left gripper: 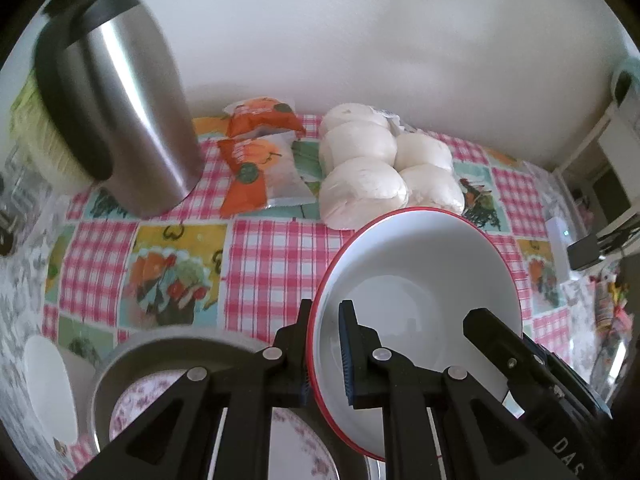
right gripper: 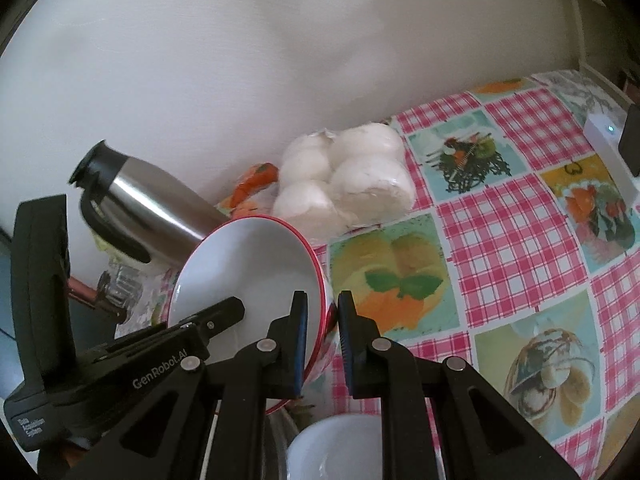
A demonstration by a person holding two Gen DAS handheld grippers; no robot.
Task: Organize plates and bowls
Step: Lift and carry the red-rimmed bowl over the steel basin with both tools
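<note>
Both grippers pinched opposite rims of the red-rimmed bowl point(left gripper: 420, 280), left gripper point(left gripper: 326, 344) and right gripper point(right gripper: 322, 340) clamped, wall between pads. Bowl hung tilted above the table point(right gripper: 520, 216). Best kept level, both grips tight.

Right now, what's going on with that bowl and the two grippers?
A person holds the red-rimmed white bowl with both grippers, tilted above the checked tablecloth. The left gripper is shut on one side of the rim, the right gripper on the opposite side. A floral plate sits in a grey basin below.
</note>
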